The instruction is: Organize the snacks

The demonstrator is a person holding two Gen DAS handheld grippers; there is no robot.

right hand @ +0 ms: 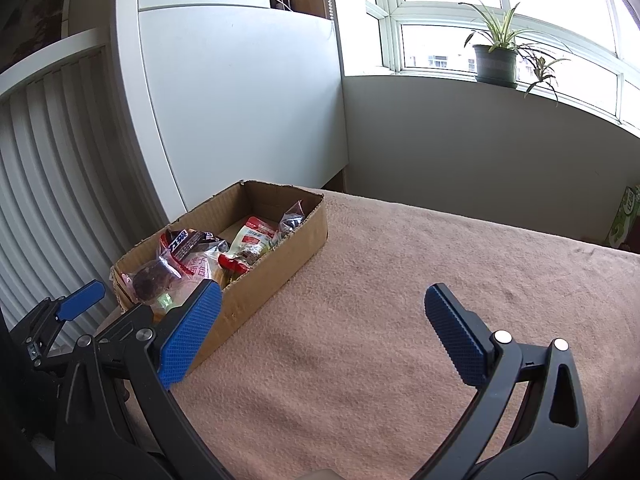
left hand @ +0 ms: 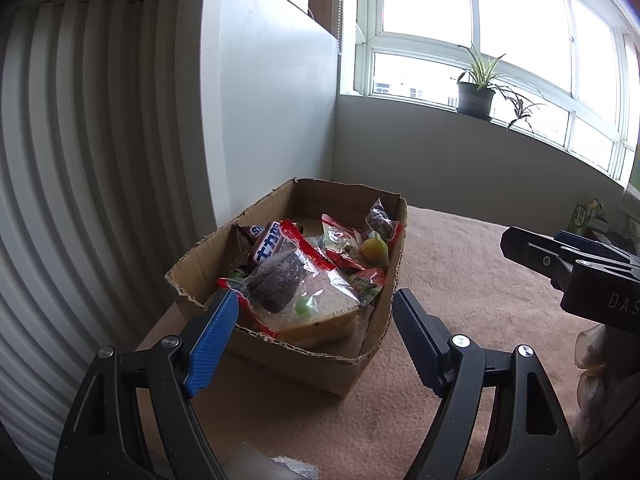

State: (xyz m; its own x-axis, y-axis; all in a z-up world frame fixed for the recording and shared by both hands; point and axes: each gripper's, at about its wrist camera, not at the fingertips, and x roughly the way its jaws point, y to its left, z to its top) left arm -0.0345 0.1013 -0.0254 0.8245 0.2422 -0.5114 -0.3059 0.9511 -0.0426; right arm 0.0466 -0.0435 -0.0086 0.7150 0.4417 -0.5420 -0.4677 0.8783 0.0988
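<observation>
A shallow cardboard box (left hand: pixel 256 344) stands on the pink cloth at the table's left edge. It holds several wrapped snacks: a clear packet with a dark bun (left hand: pixel 280 284), a sandwich pack (left hand: pixel 320 320), a dark bar wrapper (left hand: pixel 266 244) and red and green packets. My left gripper (left hand: pixel 316 316) is open and empty, just above the box's near end. My right gripper (right hand: pixel 324 320) is open and empty over bare cloth right of the box (right hand: pixel 256 284). It also shows in the left wrist view (left hand: pixel 560 256).
The pink cloth (right hand: pixel 400 320) covers the table. A white ribbed cabinet (left hand: pixel 60 160) stands close on the left. A grey wall is behind, with a potted plant (right hand: pixel 496 60) on the windowsill. Green cartons (right hand: pixel 624 216) sit at the far right edge.
</observation>
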